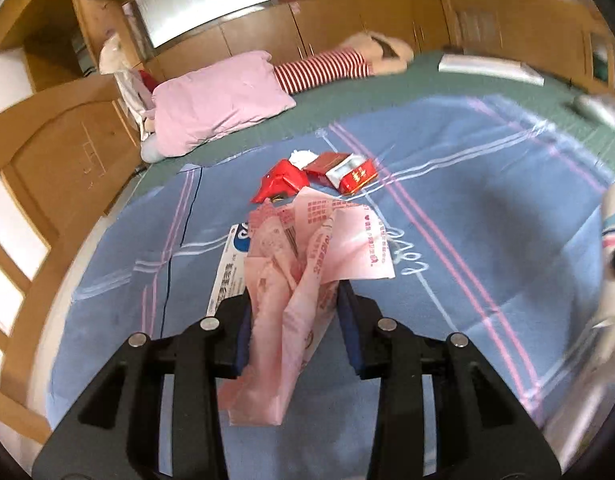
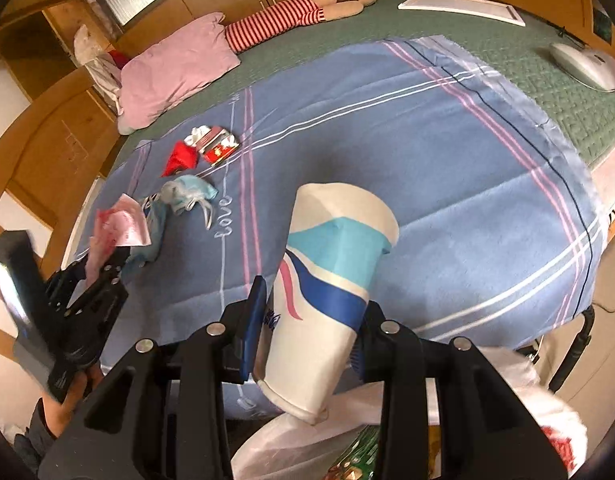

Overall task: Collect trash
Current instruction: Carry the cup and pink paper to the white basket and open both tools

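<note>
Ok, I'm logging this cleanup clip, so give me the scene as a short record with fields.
surface: blue blanket on a bed
left gripper: shut on pink printed paper
right gripper: shut on paper cup, held tilted
bag: white plastic bag below the cup
still lying: red wrapper, red cigarette pack, blue face mask

On the bed, blanket (image 2: 387, 160) spread in front of pillow (image 2: 175, 64); wrappers (image 2: 205, 148) on its left part, face mask (image 2: 187, 194) just before them.
</note>
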`<state>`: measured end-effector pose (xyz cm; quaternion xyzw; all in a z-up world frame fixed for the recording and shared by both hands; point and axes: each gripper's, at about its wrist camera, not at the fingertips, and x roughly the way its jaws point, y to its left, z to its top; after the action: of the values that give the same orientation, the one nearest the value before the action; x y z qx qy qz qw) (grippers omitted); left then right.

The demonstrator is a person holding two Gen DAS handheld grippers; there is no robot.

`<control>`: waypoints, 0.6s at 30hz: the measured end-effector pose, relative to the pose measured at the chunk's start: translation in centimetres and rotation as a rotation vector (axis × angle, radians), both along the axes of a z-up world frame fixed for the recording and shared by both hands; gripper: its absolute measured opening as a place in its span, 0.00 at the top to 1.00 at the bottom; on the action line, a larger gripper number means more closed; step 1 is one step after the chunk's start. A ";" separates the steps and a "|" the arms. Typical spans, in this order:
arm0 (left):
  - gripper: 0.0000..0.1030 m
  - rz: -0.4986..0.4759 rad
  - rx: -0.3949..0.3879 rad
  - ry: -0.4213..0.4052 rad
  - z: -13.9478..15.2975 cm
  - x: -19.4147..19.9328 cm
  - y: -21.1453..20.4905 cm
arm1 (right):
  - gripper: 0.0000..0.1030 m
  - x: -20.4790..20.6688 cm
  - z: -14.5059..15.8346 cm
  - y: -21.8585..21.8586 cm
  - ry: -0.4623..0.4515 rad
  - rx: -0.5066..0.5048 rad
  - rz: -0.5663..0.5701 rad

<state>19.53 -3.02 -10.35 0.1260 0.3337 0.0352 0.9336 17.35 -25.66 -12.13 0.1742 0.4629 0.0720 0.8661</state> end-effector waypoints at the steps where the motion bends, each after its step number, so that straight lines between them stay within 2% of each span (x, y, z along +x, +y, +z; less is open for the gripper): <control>1: 0.63 0.001 -0.054 0.012 0.2 -0.9 0.3 | 0.64 -0.4 0.0 0.4 -0.005 -0.015 0.005; 4: 0.63 0.012 -0.196 0.076 -0.3 -2.4 1.4 | 0.64 -1.3 0.1 1.3 -0.014 -0.029 0.018; 9: 0.63 0.067 -0.320 0.153 -1.5 -3.6 2.6 | 0.64 -2.3 0.6 3.0 -0.036 -0.034 0.031; 11: 0.63 0.076 -0.396 0.183 -1.8 -4.0 3.5 | 0.64 -2.8 1.2 3.7 -0.061 -0.053 0.037; 13: 0.63 0.093 -0.437 0.210 -2.3 -4.3 4.0 | 0.64 -3.2 1.6 4.4 -0.074 -0.067 0.047; 18: 0.63 0.110 -0.449 0.211 -2.6 -4.9 4.3 | 0.64 -3.7 1.9 5.4 -0.082 -0.073 0.065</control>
<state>14.64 1.29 -12.94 -0.0999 0.4349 -0.0026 0.8949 13.64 -20.27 -10.25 0.1242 0.4345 0.0903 0.8875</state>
